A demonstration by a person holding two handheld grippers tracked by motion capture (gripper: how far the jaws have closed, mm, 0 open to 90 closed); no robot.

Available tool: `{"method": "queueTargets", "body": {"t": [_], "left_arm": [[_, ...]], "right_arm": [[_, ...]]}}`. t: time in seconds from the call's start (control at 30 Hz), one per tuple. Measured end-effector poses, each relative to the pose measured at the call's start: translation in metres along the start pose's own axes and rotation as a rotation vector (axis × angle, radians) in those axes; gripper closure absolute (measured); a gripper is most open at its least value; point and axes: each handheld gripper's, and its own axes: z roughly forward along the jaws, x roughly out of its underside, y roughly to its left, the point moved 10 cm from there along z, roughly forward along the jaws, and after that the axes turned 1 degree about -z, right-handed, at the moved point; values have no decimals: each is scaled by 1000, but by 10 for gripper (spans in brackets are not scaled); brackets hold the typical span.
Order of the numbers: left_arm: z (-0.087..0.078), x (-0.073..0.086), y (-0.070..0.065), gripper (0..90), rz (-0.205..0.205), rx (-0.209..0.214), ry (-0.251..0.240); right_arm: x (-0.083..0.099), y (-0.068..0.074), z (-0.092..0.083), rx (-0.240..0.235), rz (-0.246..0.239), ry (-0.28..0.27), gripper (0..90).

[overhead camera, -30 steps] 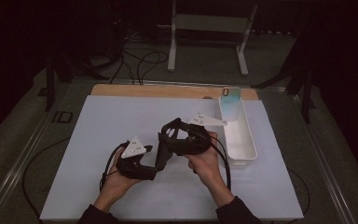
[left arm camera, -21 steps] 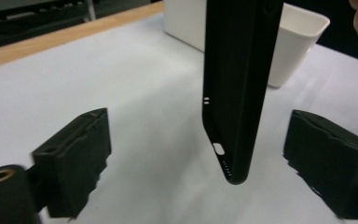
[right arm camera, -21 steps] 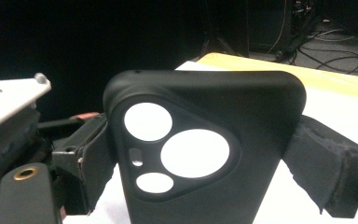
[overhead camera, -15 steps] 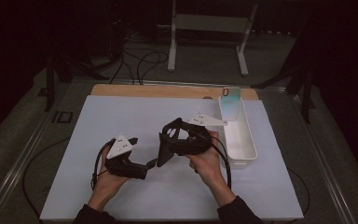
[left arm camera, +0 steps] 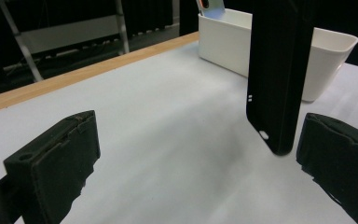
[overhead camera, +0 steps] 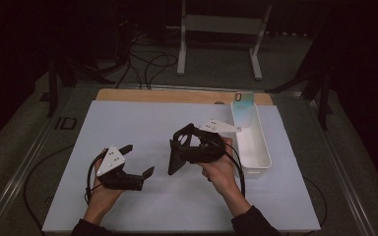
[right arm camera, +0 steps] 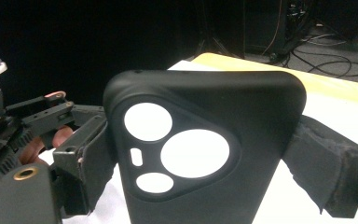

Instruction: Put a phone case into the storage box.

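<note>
Phone case passes to the right tongs alone

Phone case (right arm camera: 205,154), black with a three-hole camera cutout, stands upright between the pads of our right tongs (overhead camera: 179,155), which are clamped on its two side edges and hold it just above the table (overhead camera: 142,123), a little right of centre. Our left tongs (overhead camera: 138,162) have just been opening and now stand wide apart with nothing between them; in the left gripper view the case's lower edge hangs just beside one pad without touching it.

We judge the step in hand to be a handover just finished: the case rests with the right tongs and the left ones are free. The next move, as we read it, calls for carrying the case to the white bin (overhead camera: 256,152) at the right edge of the table, keeping the clamp firm on the slim edges so the case does not twist out.

Around it, a pale phone-like object (overhead camera: 244,102) leans inside the far end of the bin, so the case should go in nearer to us. A wooden strip (overhead camera: 152,95) runs along the far edge of the table. Nothing lies between the case and the bin; the left tongs are near and should keep aside.
</note>
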Motion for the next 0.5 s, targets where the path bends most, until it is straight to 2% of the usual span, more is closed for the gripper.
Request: {"method": "queueTargets", "body": {"t": [0.13, 0.2, 0.27, 0.5], "left_arm": [[-5, 10, 6, 0, -8, -21, 3], [-8, 21, 11, 0, -20, -27, 28], [-11, 28, 14, 0, -12, -38, 37], [-20, 39, 18, 0, 2, -59, 25]], "right_arm": [[1, -1, 0, 2, -1, 1, 144], [2, -1, 2, 3, -2, 4, 144], [3, -1, 2, 0, -1, 5, 144], [2, 0, 4, 0, -7, 5, 144]]}}
